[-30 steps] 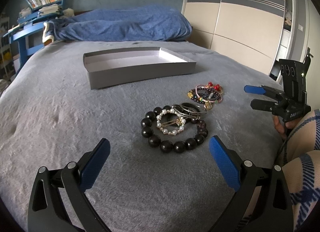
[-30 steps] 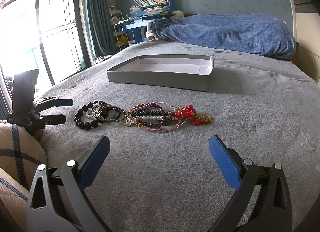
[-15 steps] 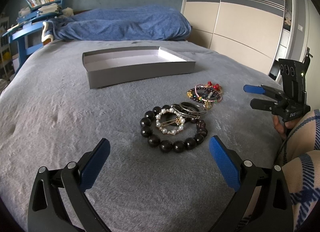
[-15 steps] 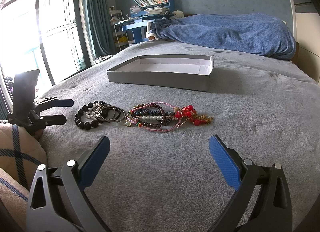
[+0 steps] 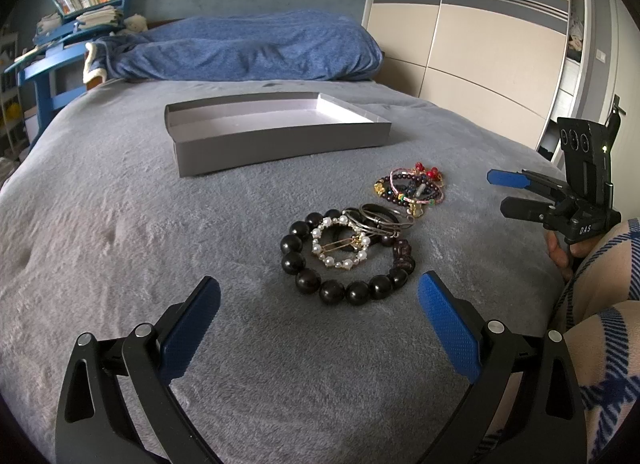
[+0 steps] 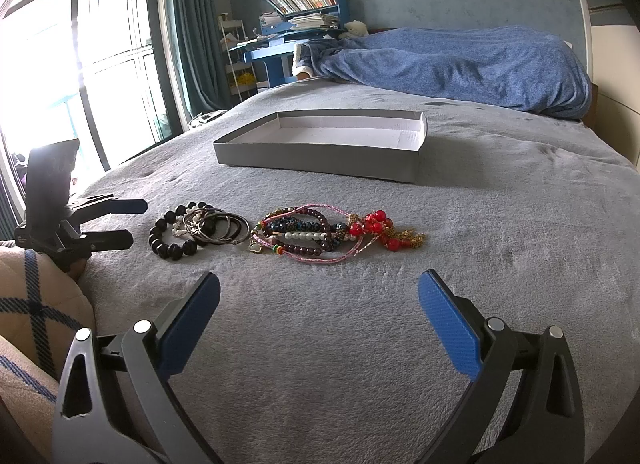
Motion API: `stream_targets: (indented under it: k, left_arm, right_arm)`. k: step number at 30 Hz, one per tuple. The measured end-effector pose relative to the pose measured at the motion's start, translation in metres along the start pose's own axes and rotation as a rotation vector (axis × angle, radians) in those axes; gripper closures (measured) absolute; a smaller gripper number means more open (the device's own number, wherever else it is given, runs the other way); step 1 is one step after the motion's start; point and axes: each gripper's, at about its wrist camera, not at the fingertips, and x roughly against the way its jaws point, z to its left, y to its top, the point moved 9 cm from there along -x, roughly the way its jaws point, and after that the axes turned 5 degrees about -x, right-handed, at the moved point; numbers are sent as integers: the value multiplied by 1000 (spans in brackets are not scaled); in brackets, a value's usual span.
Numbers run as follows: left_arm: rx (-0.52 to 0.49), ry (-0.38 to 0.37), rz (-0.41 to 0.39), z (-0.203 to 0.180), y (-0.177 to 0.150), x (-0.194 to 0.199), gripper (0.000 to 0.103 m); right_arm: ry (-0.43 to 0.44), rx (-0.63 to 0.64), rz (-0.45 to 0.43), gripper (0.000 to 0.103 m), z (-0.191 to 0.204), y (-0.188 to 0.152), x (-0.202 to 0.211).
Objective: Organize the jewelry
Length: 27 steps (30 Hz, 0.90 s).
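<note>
Jewelry lies in two small heaps on the gray bed (image 5: 120,224), and none of it is in the gray box (image 5: 280,144) yet, so the job looks to be at its very start. The black bead bracelet (image 5: 344,292), with a pearl ring (image 5: 340,244) and thin bangles (image 5: 380,220) on top, sits just ahead of the left claw (image 5: 319,306). The colorful tangle with red beads (image 6: 332,232) sits ahead of the right claw (image 6: 319,304). Both claws are spread wide apart and hold nothing. Both hover low over the bed, pointing toward the box. The next move is probably to reach down, pinch one piece, and carry it to the box beyond the heaps.
</note>
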Motion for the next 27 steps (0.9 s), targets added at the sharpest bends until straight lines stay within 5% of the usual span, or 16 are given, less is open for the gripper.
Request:
stream_targets:
  k: [27]
  left_arm:
    - [-39, 29, 62, -3, 4, -10, 5]
  right_arm:
    - [-47, -10, 58, 5, -4, -2, -9]
